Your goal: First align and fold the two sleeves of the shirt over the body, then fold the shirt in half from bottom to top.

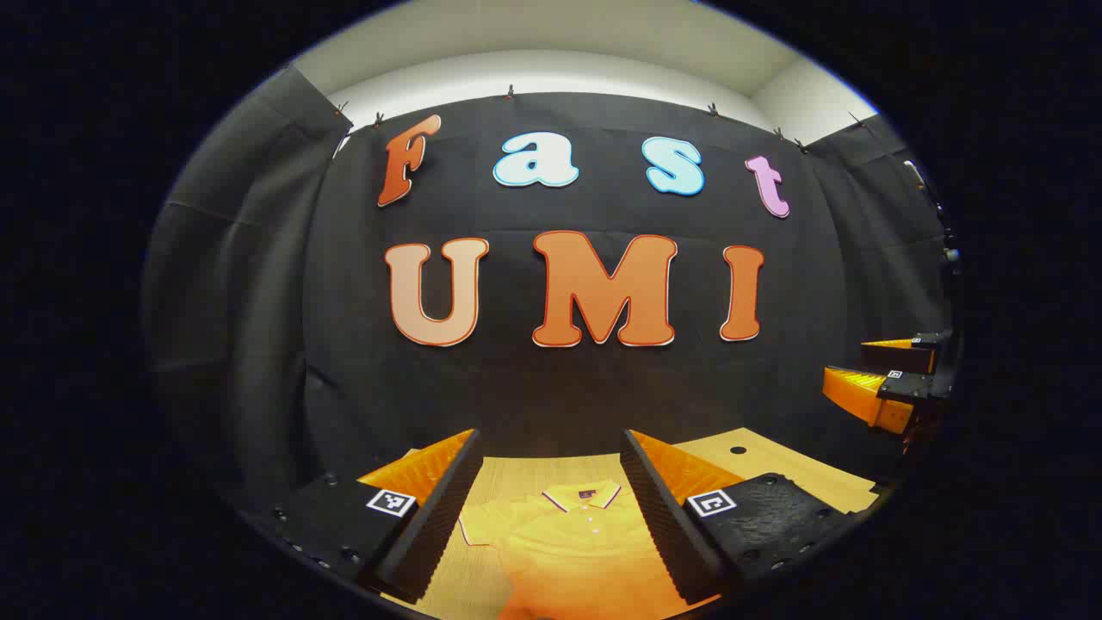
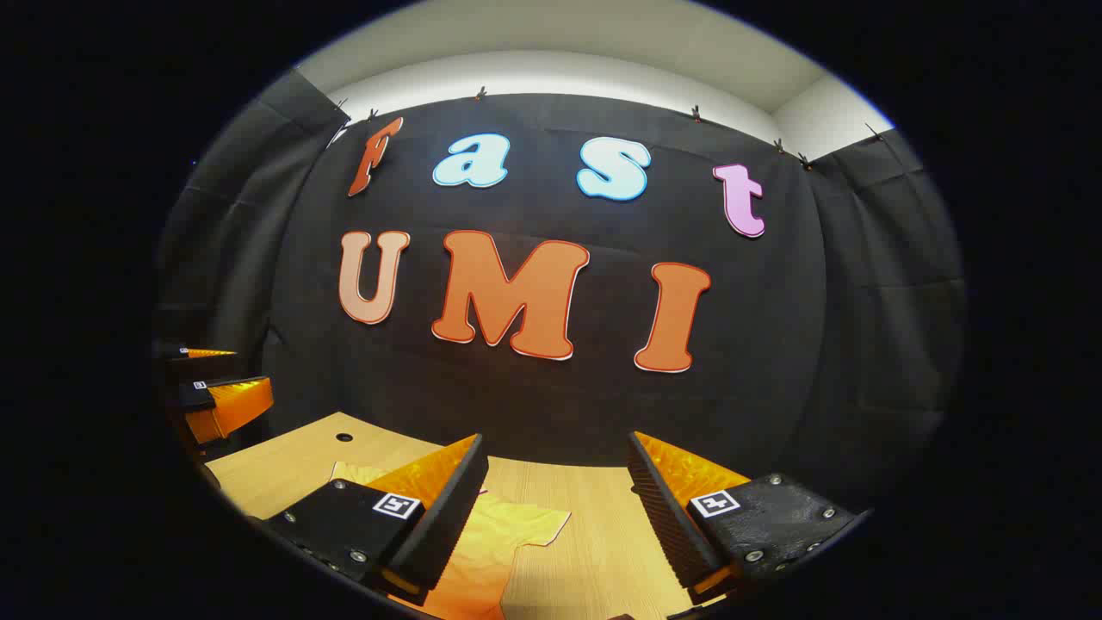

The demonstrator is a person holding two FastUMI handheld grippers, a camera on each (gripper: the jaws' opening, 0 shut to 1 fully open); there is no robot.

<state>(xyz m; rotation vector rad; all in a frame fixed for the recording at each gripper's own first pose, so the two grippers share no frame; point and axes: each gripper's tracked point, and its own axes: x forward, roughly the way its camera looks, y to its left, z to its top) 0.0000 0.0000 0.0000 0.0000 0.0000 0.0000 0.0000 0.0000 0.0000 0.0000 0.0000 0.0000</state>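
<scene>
Currently the pale wood-grain tabletop [image 1: 779, 469] spans the bottom of both views, with a small dark round hole near its far edge. On it lies the yellow short-sleeved polo shirt with a striped-trim collar [image 1: 572, 538], spread flat, collar toward the booth wall. In the left gripper view its collar and button placket sit between the fingers; in the right gripper view one short sleeve [image 2: 525, 525] lies spread out to the side on the wood. Neither sleeve looks folded over the body, so I judge the task not yet begun.

Left tongs [image 1: 551, 508]: held above the tabletop, fingers wide apart, nothing between them. Right tongs [image 2: 555, 508]: likewise spread wide, holding nothing, above the shirt's sleeve side. Each pair also appears at the edge of the other's view, well apart from its partner.

Risks, as judgement:
- Both tongs sit high and point toward the wall; a descent from here could land on the shirt body rather than a sleeve edge, dragging the whole garment across the smooth wood.
- Pinching a single thin layer off a flat surface may miss, or catch both layers and bunch the fabric.
- Uneven pulls from the two sides would skew the sleeves and leave the later bottom-to-top fold misaligned.
</scene>
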